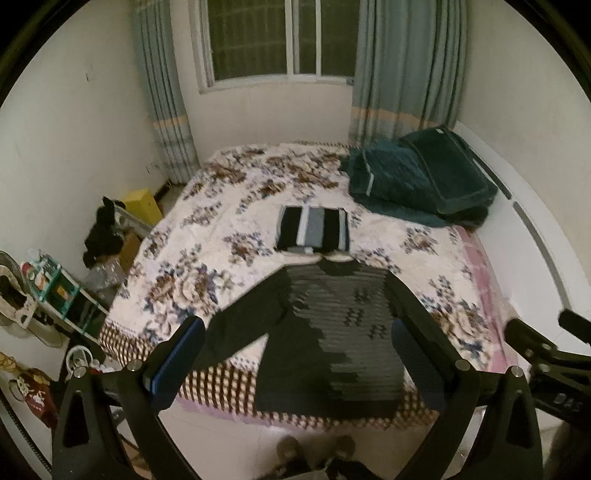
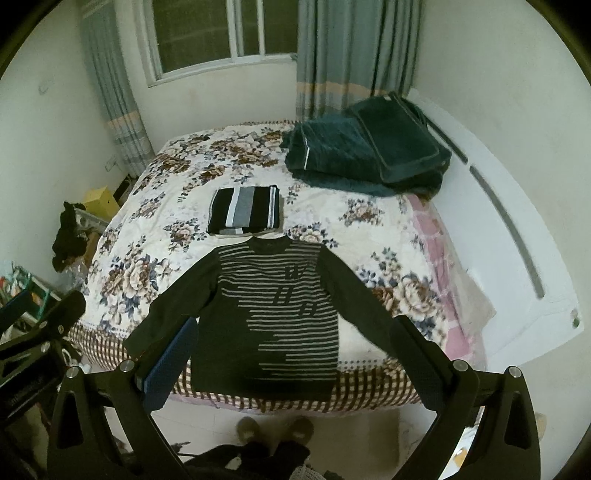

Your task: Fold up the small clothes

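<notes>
A dark long-sleeved sweater (image 2: 273, 317) with grey stripes across its chest lies flat and face up at the near end of the bed (image 2: 373, 236), collar pointing away toward the window (image 2: 221, 33), both sleeves spread outward and down, hem reaching the checkered border of the floral bedspread at the bed's near edge. Just beyond the collar, touching or nearly touching it, sits a folded garment (image 2: 245, 216) in black, white and grey bands. Farther back on the right side of the bed, a pile of dark teal bedding (image 2: 365, 147) rests near the curtain (image 2: 354, 48). The left claw (image 1: 295, 354) hangs above the near edge of the bed with its fingers spread wide and nothing between them; the sweater's body shows in the gap. The right claw (image 2: 295, 350) is likewise wide apart and holding nothing, poised over the sweater's lower half. Each claw appears at the edge of the other's view. On the floor left of the bed are a yellow box (image 1: 142, 201), a dark heap of cloth (image 1: 103, 232) and a cluttered rack (image 1: 62, 291). A pair of slippers (image 2: 275, 430) shows on the floor below the bed's edge.
</notes>
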The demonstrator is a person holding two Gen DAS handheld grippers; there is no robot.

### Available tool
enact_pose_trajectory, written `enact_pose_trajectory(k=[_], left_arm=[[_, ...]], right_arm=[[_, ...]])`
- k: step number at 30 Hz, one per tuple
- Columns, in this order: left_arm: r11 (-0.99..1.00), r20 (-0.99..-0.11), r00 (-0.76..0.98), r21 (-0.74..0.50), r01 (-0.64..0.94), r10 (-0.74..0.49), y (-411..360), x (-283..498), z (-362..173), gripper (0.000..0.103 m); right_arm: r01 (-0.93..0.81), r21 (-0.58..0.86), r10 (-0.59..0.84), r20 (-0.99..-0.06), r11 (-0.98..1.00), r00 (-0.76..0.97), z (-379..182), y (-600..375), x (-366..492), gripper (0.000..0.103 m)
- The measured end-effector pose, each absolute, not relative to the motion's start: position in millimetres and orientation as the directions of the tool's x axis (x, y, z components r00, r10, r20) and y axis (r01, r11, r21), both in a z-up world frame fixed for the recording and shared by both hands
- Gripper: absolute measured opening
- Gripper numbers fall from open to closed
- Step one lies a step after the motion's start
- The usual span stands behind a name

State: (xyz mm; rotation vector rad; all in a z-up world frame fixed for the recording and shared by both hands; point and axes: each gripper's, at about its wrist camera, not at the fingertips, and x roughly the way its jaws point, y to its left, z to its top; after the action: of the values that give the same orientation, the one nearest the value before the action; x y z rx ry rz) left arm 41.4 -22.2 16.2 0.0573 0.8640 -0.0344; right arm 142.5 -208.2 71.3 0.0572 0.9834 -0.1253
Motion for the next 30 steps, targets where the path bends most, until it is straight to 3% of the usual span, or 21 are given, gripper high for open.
enact_pose_trajectory(k=[4, 8, 12, 14, 18, 22, 27, 30], left_arm=[[0.992, -0.729, 0.680, 0.122, 0.011, 0.082, -25.2, 73.5, -20.5, 0.103], [0.992, -0.779, 0.623, 0.120, 0.035, 0.072, -18.1, 105.1, -89.8, 0.103], [0.981, -0.830, 0.546, 0.180, 0.067, 0.115, -37.3, 141.8, -168.9, 0.103], [0.974, -0.836, 0.530, 0.212, 0.079, 0.139, -46.8, 147.1, -198.4, 0.103], [0.962, -0.844, 0.511, 0.250, 0.111, 0.160, -76.1, 166.1, -266.8, 0.103], [0.957, -0.881, 0.437, 0.260, 0.130, 0.180, -104.5, 181.0, -338.8, 0.103], [0.936, -0.934, 0.226, 0.314, 0.158, 0.275, -146.4, 205.5, -444.6, 0.103], [0.935, -0.942, 0.143, 0.324, 0.144, 0.304, -162.6, 217.1, -482.0, 0.103]], right_arm=[[0.215, 0.061, -0.053, -0.871, 0.975, 0.488, 18.5, -239.9, 159.8, 0.103], [0.415, 0.089, -0.085, -0.920, 0.906, 0.383, -56.5, -303.7, 166.4, 0.103], [0.646, 0.096, -0.111, -0.956, 0.757, 0.272, -151.6, -399.1, 142.0, 0.103], [0.744, 0.083, -0.115, -0.971, 0.663, 0.211, -199.3, -448.9, 122.2, 0.097], [0.878, 0.114, -0.058, -0.986, 0.465, 0.158, -295.7, -553.5, 81.8, 0.095], [0.939, 0.150, -0.003, -0.987, 0.309, 0.159, -403.4, -641.5, 66.0, 0.095], [0.941, 0.169, 0.062, -0.986, 0.292, 0.158, -508.1, -699.6, 97.7, 0.095], [0.952, 0.157, 0.081, -0.987, 0.263, 0.141, -558.3, -725.8, 117.6, 0.095]])
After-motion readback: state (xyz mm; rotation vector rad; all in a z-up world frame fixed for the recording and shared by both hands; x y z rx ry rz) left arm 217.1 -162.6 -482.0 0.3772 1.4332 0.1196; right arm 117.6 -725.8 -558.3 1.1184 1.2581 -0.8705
